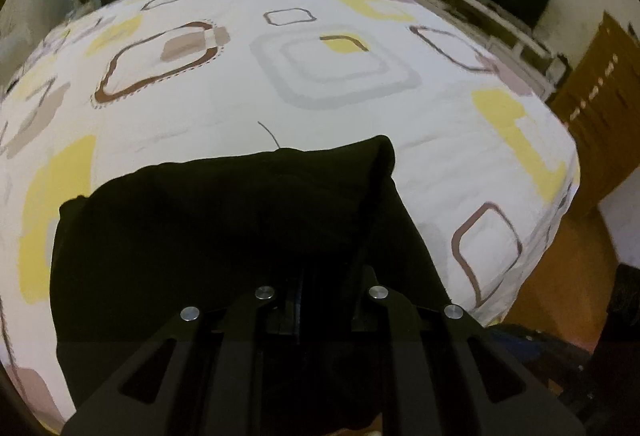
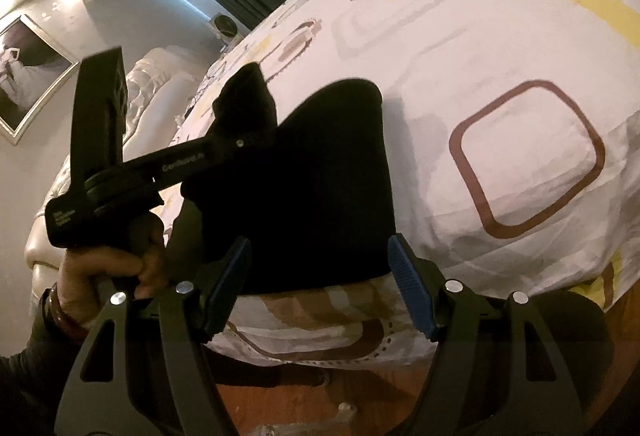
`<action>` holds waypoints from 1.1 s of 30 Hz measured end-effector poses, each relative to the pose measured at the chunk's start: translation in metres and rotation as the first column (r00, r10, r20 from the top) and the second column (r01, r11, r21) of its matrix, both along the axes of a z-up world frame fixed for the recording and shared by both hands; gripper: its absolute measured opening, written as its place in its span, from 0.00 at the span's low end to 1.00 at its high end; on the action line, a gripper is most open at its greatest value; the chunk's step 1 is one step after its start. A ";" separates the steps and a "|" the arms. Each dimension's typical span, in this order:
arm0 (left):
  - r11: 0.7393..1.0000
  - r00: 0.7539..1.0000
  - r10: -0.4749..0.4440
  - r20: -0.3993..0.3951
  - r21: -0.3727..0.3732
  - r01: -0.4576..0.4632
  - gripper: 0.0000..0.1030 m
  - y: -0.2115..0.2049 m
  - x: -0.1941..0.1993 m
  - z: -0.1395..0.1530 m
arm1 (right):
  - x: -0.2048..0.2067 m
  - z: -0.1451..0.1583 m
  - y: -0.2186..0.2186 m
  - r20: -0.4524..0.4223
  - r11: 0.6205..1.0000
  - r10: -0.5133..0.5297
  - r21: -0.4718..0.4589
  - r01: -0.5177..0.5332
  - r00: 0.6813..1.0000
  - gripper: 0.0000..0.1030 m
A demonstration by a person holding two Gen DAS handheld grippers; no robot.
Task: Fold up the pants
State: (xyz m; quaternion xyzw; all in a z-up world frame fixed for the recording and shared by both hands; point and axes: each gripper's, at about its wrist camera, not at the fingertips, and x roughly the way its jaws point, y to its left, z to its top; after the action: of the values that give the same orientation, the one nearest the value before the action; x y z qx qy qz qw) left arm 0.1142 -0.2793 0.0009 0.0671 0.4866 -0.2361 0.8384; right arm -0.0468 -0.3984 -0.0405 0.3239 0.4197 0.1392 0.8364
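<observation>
Black pants (image 2: 312,172) on the bed (image 2: 500,48), a raised fold clamped in the left gripper (image 2: 244,132), right gripper (image 2: 320,288) spread apart at their near edge.

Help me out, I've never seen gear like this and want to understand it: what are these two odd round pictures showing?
A person holds a two-finger clamp tool in each hand, each carrying a wide-angle camera. One picture looks along the left gripper, shut on the black pants. The other looks along the right gripper, its blue pads apart and empty; it also shows the hand holding the left tool. The pants lie on a bed with a patterned bedspread, one corner lifted.
</observation>
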 end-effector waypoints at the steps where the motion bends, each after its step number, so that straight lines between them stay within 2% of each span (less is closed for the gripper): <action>1: 1.000 1.000 0.004 -0.007 0.000 -0.004 0.14 -0.002 0.001 -0.002 | 0.000 -0.001 0.000 -0.003 1.000 0.000 0.004 0.000 1.000 0.69; 5: 1.000 1.000 0.009 -0.030 0.003 -0.009 0.16 -0.010 0.005 -0.012 | 0.000 -0.004 0.000 -0.009 1.000 -0.009 0.017 0.009 1.000 0.75; 7: 1.000 0.999 -0.003 -0.050 -0.017 0.002 0.25 -0.016 0.005 -0.014 | -0.001 -0.005 -0.001 -0.012 1.000 -0.009 0.018 0.009 1.000 0.75; 9: 0.999 0.998 -0.021 -0.054 -0.048 0.019 0.44 -0.021 0.004 -0.014 | -0.003 -0.004 -0.002 -0.013 1.000 -0.013 0.018 0.013 1.000 0.75; 11: 0.997 0.998 -0.046 -0.041 -0.067 0.043 0.55 -0.027 0.000 -0.014 | -0.004 -0.002 -0.005 -0.011 1.000 -0.021 0.016 0.022 1.000 0.75; 15: 0.992 0.996 -0.090 -0.021 -0.085 0.088 0.68 -0.036 -0.005 -0.016 | -0.010 -0.001 -0.017 -0.014 0.999 -0.046 0.015 0.047 0.999 0.75; 17: 0.982 0.992 -0.126 -0.018 -0.147 0.122 0.70 -0.036 -0.008 -0.014 | -0.012 -0.002 -0.024 -0.018 0.998 -0.065 0.017 0.065 0.998 0.75; 20: 0.935 0.974 -0.218 -0.061 -0.298 0.191 0.70 -0.038 -0.011 -0.010 | -0.016 -0.002 -0.037 -0.027 0.995 -0.101 0.015 0.101 0.995 0.75; 22: 0.922 0.972 -0.231 -0.040 -0.327 0.206 0.70 -0.037 -0.017 -0.002 | -0.019 0.001 -0.046 -0.026 0.992 -0.127 0.020 0.127 0.992 0.75; 25: 0.911 0.978 -0.209 0.018 -0.359 0.202 0.70 -0.022 -0.024 0.015 | -0.021 0.007 -0.055 -0.016 0.989 -0.145 0.029 0.145 0.989 0.76; 28: 0.897 0.986 -0.162 0.034 -0.412 0.161 0.72 0.010 -0.024 0.032 | -0.015 0.010 -0.056 -0.010 0.991 -0.130 0.040 0.131 0.991 0.80; 30: 0.887 0.991 -0.134 0.026 -0.442 0.132 0.72 0.037 -0.019 0.038 | -0.006 0.008 -0.054 -0.017 0.991 -0.102 0.089 0.103 0.995 0.81; 33: 0.899 0.998 -0.058 0.014 -0.434 0.058 0.73 0.085 -0.010 0.040 | 0.009 0.004 -0.050 -0.038 0.984 -0.074 0.161 0.079 0.997 0.81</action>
State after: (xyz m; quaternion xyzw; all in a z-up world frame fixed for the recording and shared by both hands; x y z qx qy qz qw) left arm 0.1043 -0.1946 0.0406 -0.1066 0.4195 -0.3635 0.8250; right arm -0.0374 -0.4481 -0.0365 0.4089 0.4076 0.1355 0.8052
